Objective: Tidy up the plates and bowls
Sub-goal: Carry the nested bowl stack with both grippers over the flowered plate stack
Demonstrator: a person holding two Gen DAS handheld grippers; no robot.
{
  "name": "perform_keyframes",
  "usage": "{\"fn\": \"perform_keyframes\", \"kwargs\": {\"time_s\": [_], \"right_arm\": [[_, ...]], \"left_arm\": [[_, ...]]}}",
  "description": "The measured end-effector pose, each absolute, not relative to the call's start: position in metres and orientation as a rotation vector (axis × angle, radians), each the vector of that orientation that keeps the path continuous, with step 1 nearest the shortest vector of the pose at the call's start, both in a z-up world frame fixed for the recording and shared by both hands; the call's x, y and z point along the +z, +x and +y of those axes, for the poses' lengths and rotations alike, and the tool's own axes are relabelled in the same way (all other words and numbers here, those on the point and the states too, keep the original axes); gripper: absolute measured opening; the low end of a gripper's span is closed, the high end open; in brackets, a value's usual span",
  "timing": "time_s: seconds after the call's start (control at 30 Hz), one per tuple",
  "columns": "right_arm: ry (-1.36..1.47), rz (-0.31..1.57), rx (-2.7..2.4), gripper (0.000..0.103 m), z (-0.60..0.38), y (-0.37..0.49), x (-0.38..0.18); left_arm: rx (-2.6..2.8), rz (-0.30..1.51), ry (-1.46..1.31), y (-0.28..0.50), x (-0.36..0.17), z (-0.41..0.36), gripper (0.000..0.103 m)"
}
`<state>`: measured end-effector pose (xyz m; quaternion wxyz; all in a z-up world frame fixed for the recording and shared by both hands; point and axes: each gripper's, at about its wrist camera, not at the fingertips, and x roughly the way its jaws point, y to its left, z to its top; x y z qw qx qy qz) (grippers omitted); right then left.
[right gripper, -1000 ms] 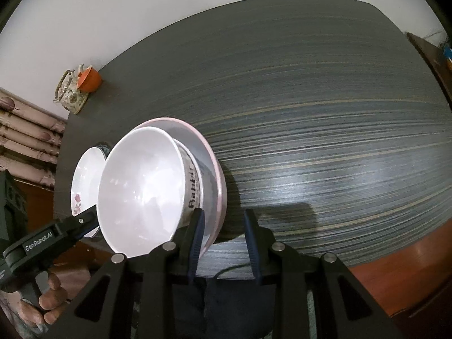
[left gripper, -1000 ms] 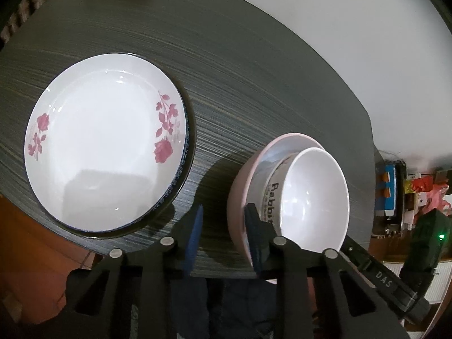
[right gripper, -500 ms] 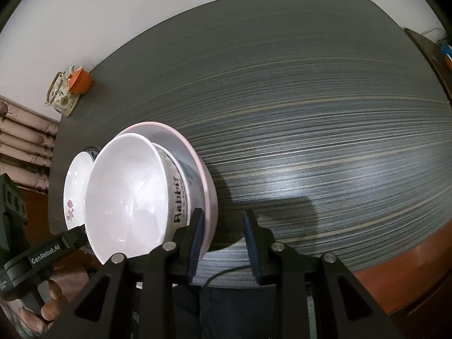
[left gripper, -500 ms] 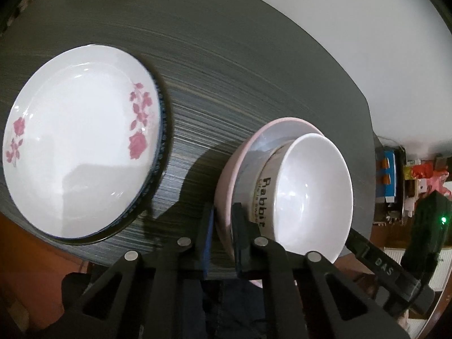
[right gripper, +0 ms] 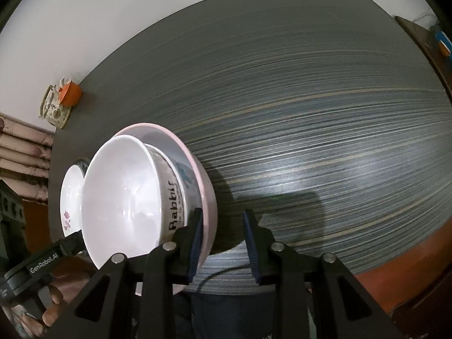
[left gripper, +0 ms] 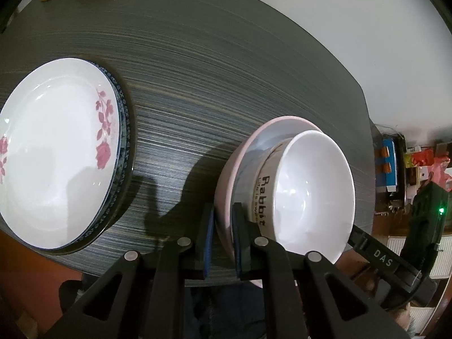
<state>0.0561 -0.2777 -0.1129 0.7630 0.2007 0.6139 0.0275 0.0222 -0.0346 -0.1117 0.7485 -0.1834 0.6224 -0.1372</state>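
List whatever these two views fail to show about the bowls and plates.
- Dark-rimmed plate, left wrist view: only its rim shows; the rose plate covers it.
- White bowl lettering, both views: the small line under "Rabbit" curves away, unreadable.
- Pink bowl base: hidden by the left gripper.
- Rose plate, right wrist view: mostly behind the white bowl.

A bowl (left gripper: 310, 195) sits nested in another bowl (left gripper: 226, 200), right of stacked plates (left gripper: 56, 152) on the table (left gripper: 226, 70).

Both wrist views sit low at the table's (left gripper: 226, 65) near edge, facing the far wall. The left looks from just left of the pink bowl (left gripper: 226, 175), the right from its right; both share the bowls and plate (right gripper: 70, 195).
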Motion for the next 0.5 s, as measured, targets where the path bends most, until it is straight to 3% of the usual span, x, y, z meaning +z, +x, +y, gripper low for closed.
{"fn": "perform_keyframes", "kwargs": {"time_s": [0.5], "right_arm": [[0.361,1.320,0.076,0.028,-0.275,0.058,-0.108]], "left_arm": [[-0.317,1.294,-0.293,0.015,-0.108,-0.050,0.009]]}}
